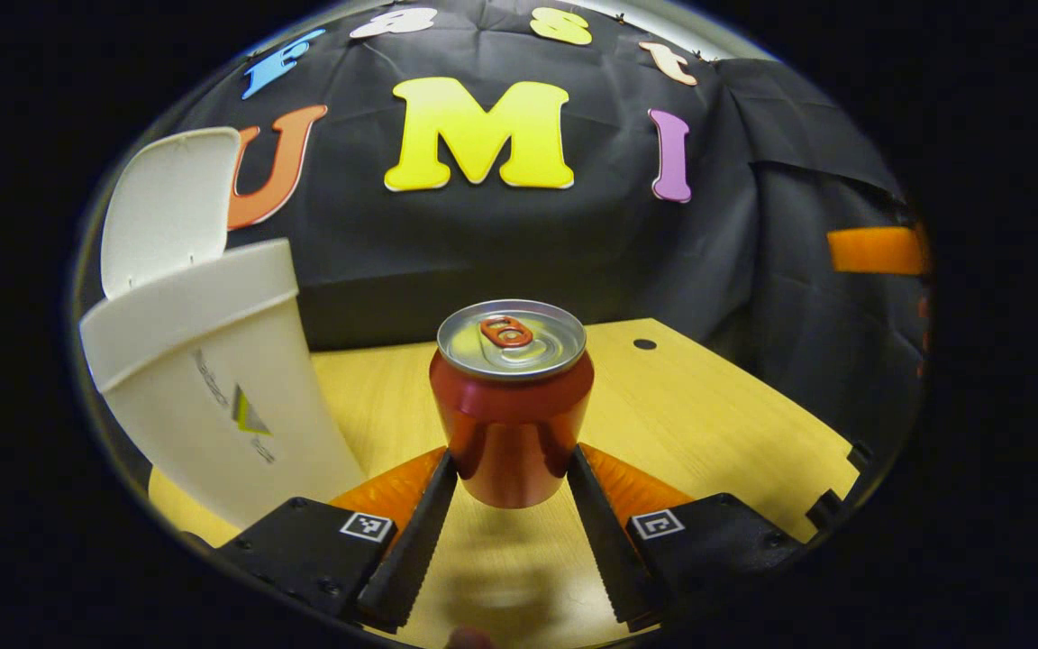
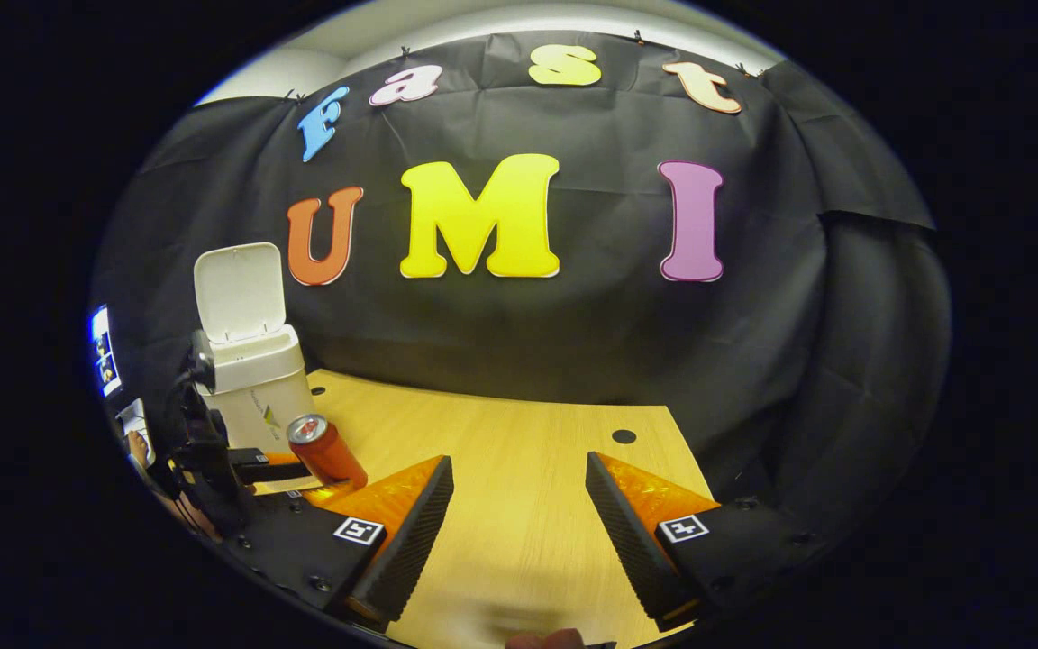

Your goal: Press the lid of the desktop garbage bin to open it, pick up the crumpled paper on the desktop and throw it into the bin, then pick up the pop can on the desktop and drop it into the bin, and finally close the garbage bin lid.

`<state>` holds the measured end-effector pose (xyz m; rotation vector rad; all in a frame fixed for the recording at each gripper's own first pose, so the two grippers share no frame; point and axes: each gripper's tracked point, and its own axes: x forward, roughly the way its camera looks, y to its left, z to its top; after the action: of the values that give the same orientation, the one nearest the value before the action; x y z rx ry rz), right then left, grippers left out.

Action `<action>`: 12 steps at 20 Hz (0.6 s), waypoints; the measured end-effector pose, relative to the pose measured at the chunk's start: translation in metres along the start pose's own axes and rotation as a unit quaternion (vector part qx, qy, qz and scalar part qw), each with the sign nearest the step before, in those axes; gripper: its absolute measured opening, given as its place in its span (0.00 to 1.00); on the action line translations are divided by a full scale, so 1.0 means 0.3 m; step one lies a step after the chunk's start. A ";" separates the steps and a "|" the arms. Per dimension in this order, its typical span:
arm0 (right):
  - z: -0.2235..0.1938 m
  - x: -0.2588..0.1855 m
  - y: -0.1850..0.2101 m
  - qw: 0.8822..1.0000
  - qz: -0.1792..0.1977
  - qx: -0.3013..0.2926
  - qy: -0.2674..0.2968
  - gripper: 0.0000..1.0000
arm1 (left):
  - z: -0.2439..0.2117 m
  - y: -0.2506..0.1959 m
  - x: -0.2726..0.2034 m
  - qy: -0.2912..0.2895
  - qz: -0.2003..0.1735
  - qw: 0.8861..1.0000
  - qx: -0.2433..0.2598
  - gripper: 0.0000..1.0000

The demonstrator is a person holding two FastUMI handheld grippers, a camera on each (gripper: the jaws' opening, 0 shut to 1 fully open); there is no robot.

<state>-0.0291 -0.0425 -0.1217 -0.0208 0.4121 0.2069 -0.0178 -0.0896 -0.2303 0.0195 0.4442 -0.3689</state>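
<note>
- Pop can (image 1: 512, 406), one, red, label unreadable, pinched upright between the left gripper (image 1: 512, 469) fingers, lifted just right of the bin.
- Garbage bin (image 1: 213, 379), one, white, lid (image 1: 168, 203) up.
- Right gripper (image 2: 519, 491) spread wide over the table (image 2: 519, 451), right of the bin.

Pop can (image 1: 512, 406): red body, silver top, orange pull tab. Upright, held between fingers of my left gripper (image 1: 512, 469), both pressing its sides; shadow on desk beneath suggests raised, can't confirm. In right gripper view can (image 2: 328, 451) appears tilted, just beside bin. Garbage bin (image 1: 213, 388): white, small logo on front, standing on wooden desk left of can. Lid (image 1: 168, 207) flipped up, open. Crumpled paper: can't tell where.
</note>
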 end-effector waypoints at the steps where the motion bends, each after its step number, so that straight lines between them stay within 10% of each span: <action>1: 0.013 -0.005 0.012 1.000 0.003 0.005 -0.006 0.94 | 0.063 0.020 -0.028 -0.009 0.010 1.000 0.000 0.81; 12: 0.068 0.003 0.029 0.997 0.000 0.064 -0.030 0.95 | 0.490 0.457 -0.152 -0.093 0.134 0.986 -0.027 0.81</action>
<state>-0.0220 -0.0324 -0.1033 0.1120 0.3644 0.1805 0.0536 0.0395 -0.0866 -0.0075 0.2622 -0.0927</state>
